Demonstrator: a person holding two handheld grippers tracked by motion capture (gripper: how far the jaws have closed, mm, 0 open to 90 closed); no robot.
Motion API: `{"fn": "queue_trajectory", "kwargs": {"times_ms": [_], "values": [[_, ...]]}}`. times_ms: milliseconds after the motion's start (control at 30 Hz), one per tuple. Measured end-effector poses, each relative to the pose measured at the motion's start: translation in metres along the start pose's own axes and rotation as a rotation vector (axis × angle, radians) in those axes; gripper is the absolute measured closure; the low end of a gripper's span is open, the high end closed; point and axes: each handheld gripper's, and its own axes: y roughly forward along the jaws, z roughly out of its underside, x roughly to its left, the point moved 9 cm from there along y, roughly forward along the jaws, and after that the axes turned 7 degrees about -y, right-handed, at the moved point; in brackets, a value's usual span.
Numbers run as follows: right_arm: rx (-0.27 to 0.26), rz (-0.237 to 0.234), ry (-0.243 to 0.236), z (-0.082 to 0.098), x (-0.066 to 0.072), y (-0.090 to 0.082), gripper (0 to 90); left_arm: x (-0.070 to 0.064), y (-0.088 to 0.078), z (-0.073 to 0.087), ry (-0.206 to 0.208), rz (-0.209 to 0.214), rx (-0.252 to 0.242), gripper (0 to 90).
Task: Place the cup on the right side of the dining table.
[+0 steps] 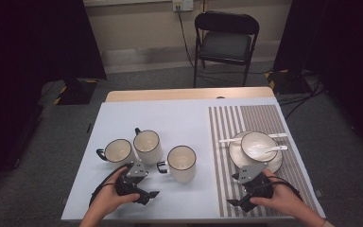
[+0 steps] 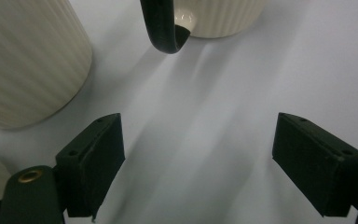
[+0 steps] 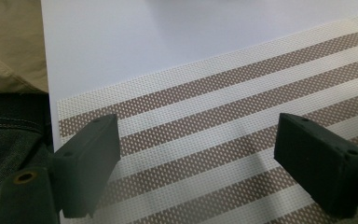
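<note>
Left gripper view: left hand-held gripper gapes wide and empty below the mug handle.
Best to centre that black loop at the frame's top between the jaws before closing; right hand-held gripper likewise wide.

Three cream ribbed mugs are showing black rims and black handles on the pale blue tabletop. The placemat is showing brown and white stripes, under a white plate, bowl and spoons.
</note>
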Motion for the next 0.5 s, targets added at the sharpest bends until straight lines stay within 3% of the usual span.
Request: {"fn": "queue_trajectory", "kwargs": {"times_ms": [167,500], "values": [[0.002,0.005,0.022,-0.005,-0.005,-0.006,13.5,0.000,0.000,-0.003,0.005,0.002,0.002,16.5],[0.011,0.007,0.003,-0.014,-0.006,-0.005,13.4,0.001,0.000,-0.012,0.012,-0.003,0.013,16.5]]}}
